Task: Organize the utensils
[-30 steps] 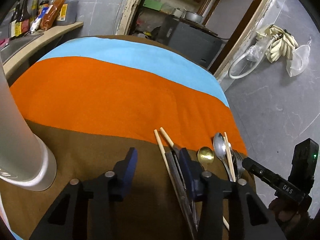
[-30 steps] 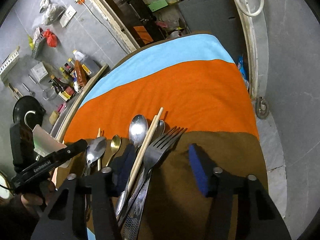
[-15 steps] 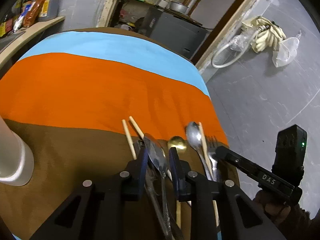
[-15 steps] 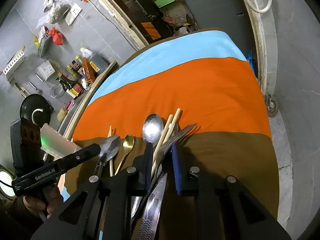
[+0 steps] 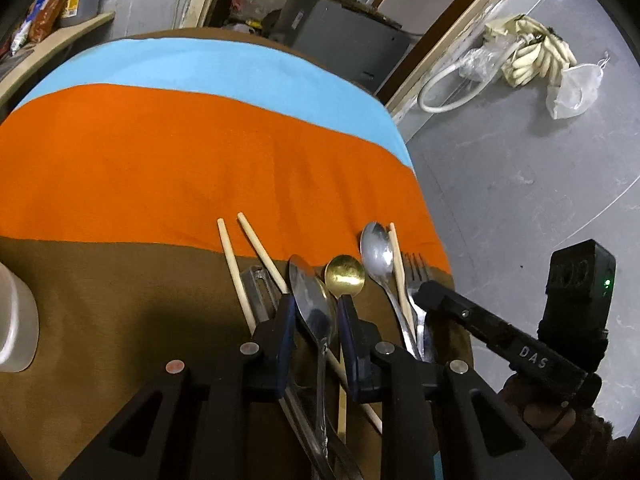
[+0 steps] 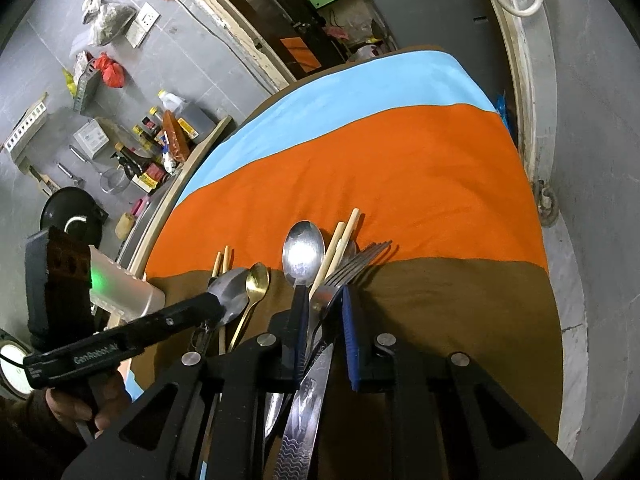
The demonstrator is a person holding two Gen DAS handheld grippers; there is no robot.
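Observation:
Utensils lie in a row on the brown band of the striped cloth (image 5: 200,168). My left gripper (image 5: 316,312) is shut on a steel spoon (image 5: 312,304) lifted slightly above the others. Beside it lie two chopsticks (image 5: 236,272), a gold spoon (image 5: 344,276), another steel spoon (image 5: 376,248) and a fork (image 5: 416,276). My right gripper (image 6: 324,304) is shut on the fork (image 6: 352,264), with a chopstick (image 6: 340,240) and a steel spoon (image 6: 303,252) against its left finger. A patterned knife handle (image 6: 308,404) lies beneath it.
A white cylindrical holder (image 5: 16,320) stands at the left on the cloth, also seen in the right wrist view (image 6: 124,288). A counter with bottles (image 6: 160,148) is beyond the table's left side. The table edge drops to grey floor (image 5: 520,184) on the right.
Both grippers went from wide open to shut. The left closed around the steel spoon and the right around the fork; both moved forward slightly.

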